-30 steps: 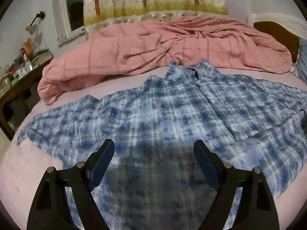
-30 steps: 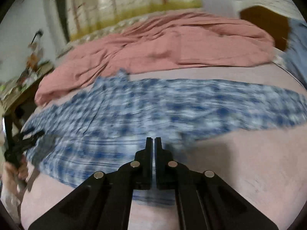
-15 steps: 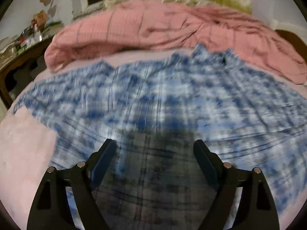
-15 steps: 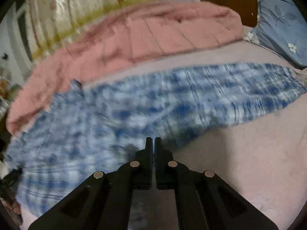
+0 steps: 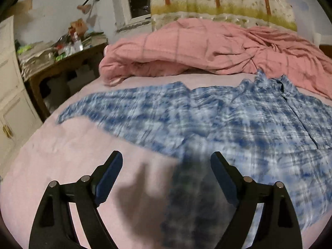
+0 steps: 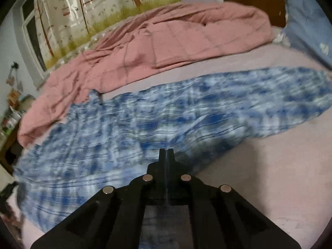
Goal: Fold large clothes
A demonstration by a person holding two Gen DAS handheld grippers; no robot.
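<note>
Evidently the left hand-held gripper (image 5: 166,176), spread and empty, has swung from mid-shirt to the left edge of the blue plaid shirt (image 5: 238,124) lying flat on the bed (image 5: 62,155), while the right hand-held gripper (image 6: 166,152) stays pressed together, so folding has not begun.

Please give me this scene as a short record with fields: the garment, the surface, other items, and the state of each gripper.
garment: blue plaid shirt, spread flat, unfolded
surface: pink bed sheet
behind shirt: rumpled pink quilt
beside bed: cluttered wooden table
left gripper: jaws opening, nothing between them, above the shirt's edge
right gripper: jaws shut, empty, over the shirt
</note>
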